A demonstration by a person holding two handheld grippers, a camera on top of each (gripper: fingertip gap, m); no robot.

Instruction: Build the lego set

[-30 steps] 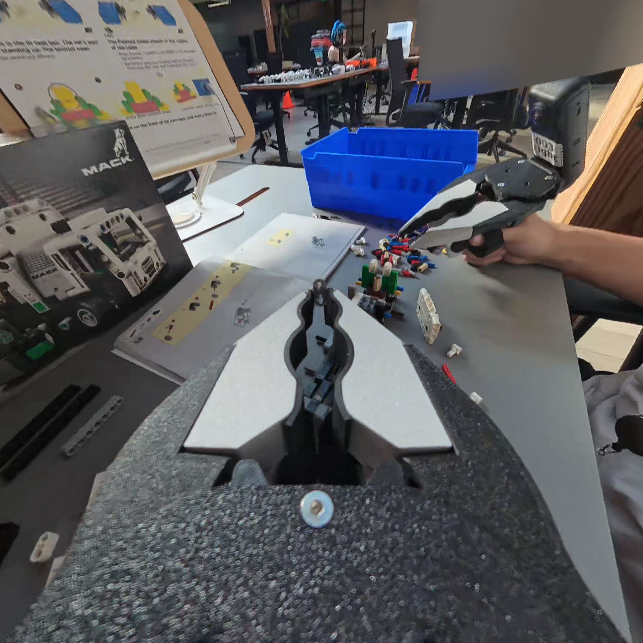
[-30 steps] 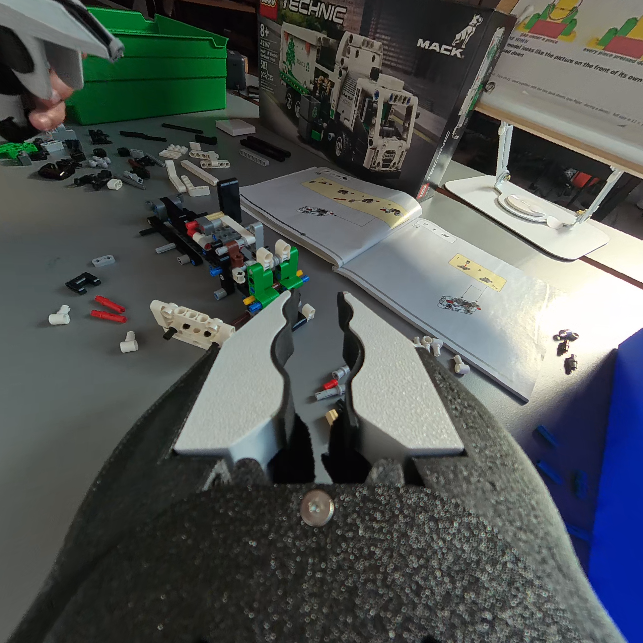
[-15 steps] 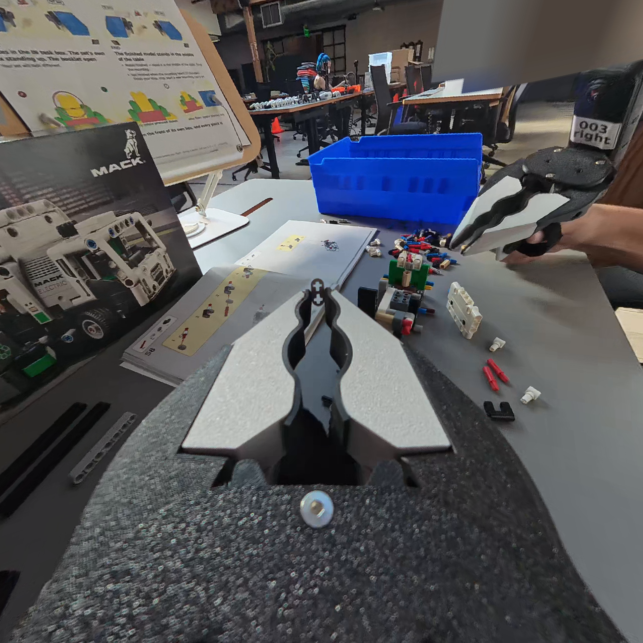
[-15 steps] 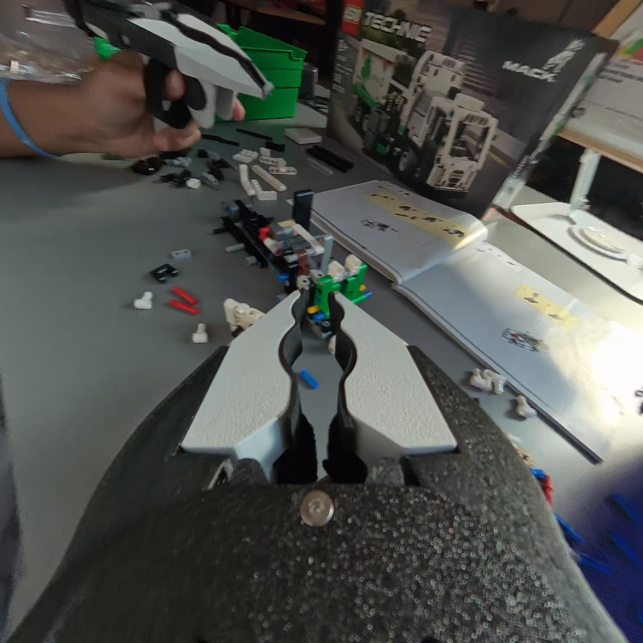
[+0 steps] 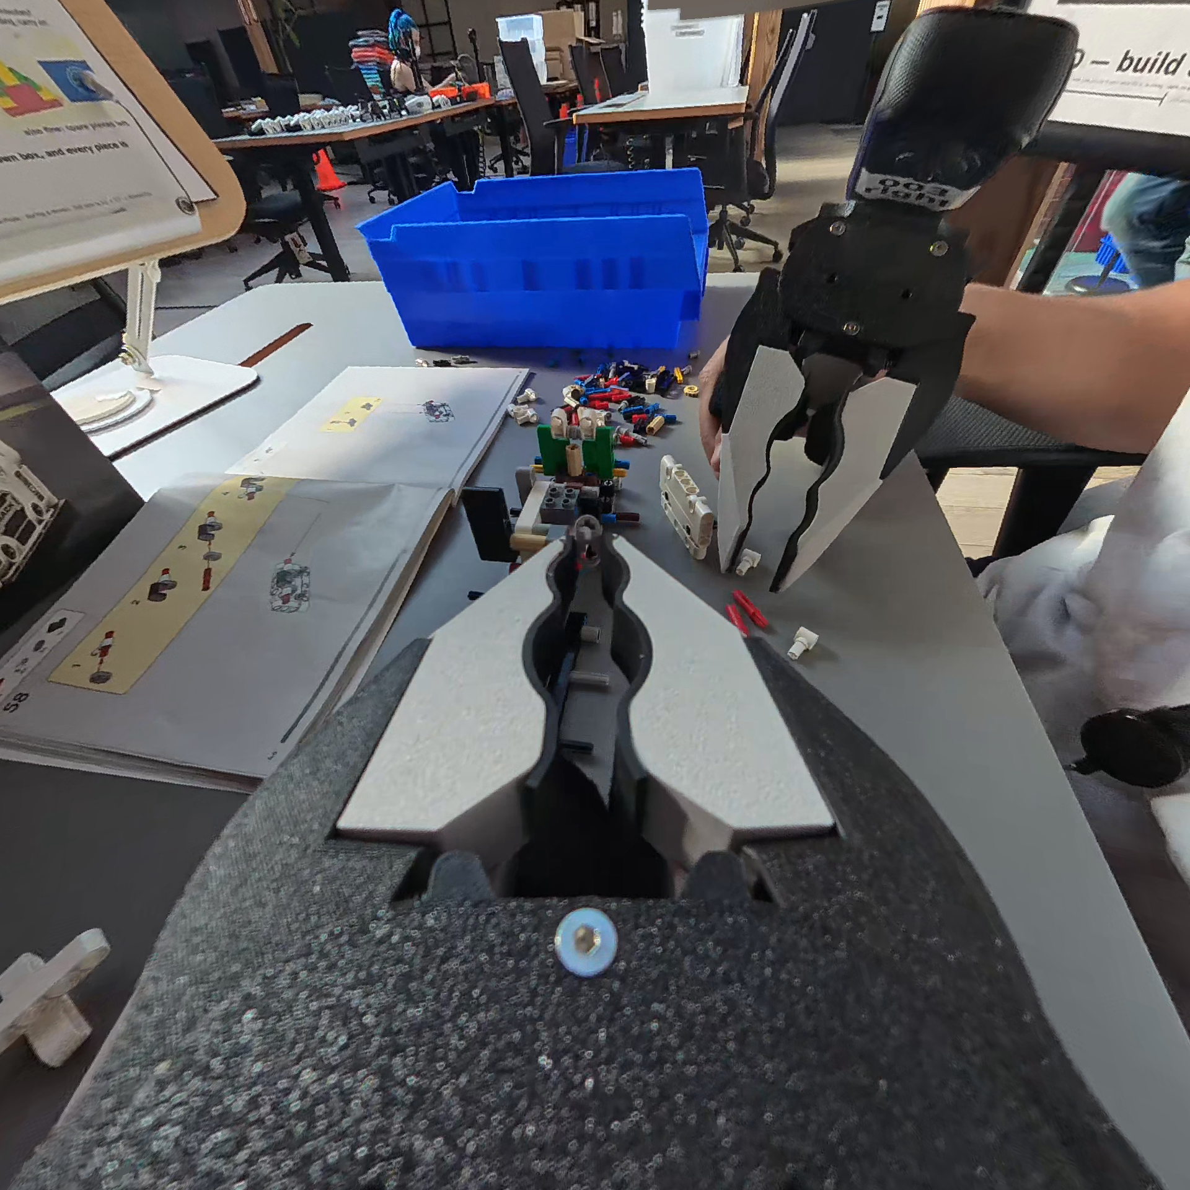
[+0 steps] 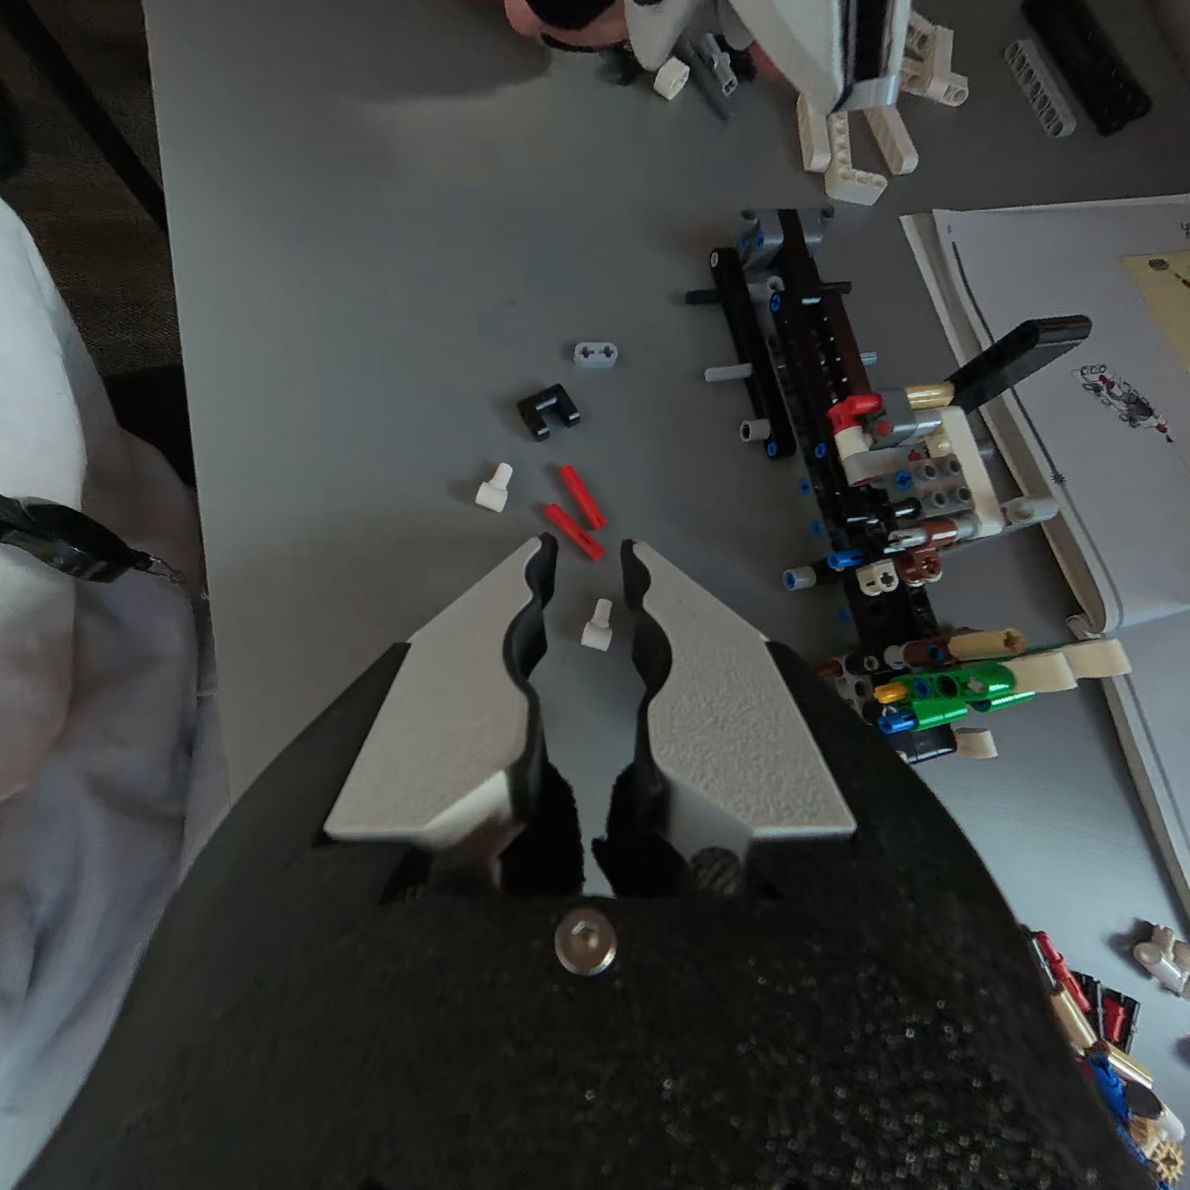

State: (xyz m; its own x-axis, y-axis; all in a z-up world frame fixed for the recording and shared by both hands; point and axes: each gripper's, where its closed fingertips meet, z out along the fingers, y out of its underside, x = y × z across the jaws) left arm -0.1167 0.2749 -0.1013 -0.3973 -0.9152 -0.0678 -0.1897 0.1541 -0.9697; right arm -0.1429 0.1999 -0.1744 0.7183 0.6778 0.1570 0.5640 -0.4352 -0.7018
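Left tool [image 5: 587, 538] is clamped at its very tips on a small dark grey connector piece [image 5: 586, 529], held up just in front of the half-built brick model [image 5: 566, 480] on the grey counter [image 5: 901, 676]. Both fingertips press on that little piece.

Over to the right tool [image 6: 585, 547]: it points straight down at the counter with its fingers apart and nothing gripped. A small white peg [image 6: 596, 626] lies on the counter between the two fingers, closer to the right-hand one, with a gap on either side. Two red pins [image 6: 576, 515] lie just past the fingertips, one of them reaching into the opening. A second white peg [image 6: 494, 488] sits a little farther out, then a black clip [image 6: 547, 411] and a pale grey two-hole link [image 6: 595, 354].

An open instruction booklet [image 5: 257, 579] lies beside the model, a blue bin [image 5: 547, 270] stands at the far side of the counter, and a scatter of small coloured pins [image 5: 624, 393] lies in front of it.
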